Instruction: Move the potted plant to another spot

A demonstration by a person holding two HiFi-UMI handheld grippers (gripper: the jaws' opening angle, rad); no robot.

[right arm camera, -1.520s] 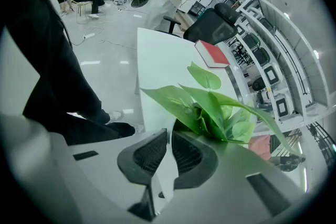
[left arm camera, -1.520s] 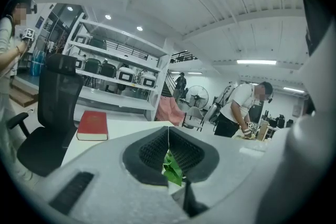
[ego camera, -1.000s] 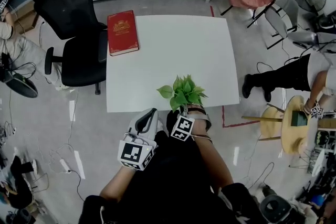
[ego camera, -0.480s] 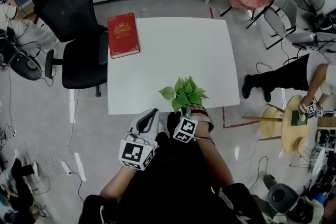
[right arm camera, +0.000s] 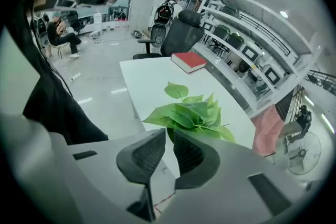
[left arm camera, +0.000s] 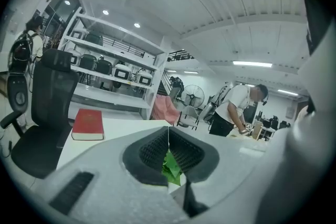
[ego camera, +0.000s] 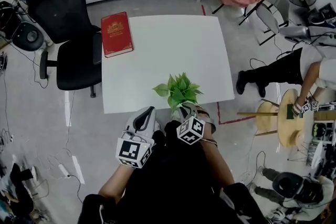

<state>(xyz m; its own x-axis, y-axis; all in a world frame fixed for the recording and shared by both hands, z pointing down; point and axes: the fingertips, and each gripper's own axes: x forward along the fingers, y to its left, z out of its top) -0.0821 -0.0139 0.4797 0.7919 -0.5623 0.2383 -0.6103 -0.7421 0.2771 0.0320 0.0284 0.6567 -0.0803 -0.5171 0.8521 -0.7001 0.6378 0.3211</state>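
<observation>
Potted plant [ego camera: 178, 90] at the 6 o'clock edge of the white table [ego camera: 163, 44] in the head view, leaves fanning over the pot and hiding it. Right gripper [right arm camera: 168, 135] at the plant's 6 o'clock side, pads nearly closed on a dark strip, seemingly the pot's rim, so probably pinching the plant by one wall. Left gripper [left arm camera: 168, 135] just beside at 8 o'clock, pads pressed together on nothing, a leaf showing only behind them. Risks from here: a one-sided rim pinch letting the pot swing or slip on a lift, spilling soil; a drop off the table, given the nearness of the edge; leaves crushed in the jaws. Red book [ego camera: 116, 34] well apart at the table's 10 o'clock corner, black chair [ego camera: 63, 18] beyond at 9 o'clock. Hard to make out: the pot itself, resting on the table or hanging just above it, and the depth of the grip.
</observation>
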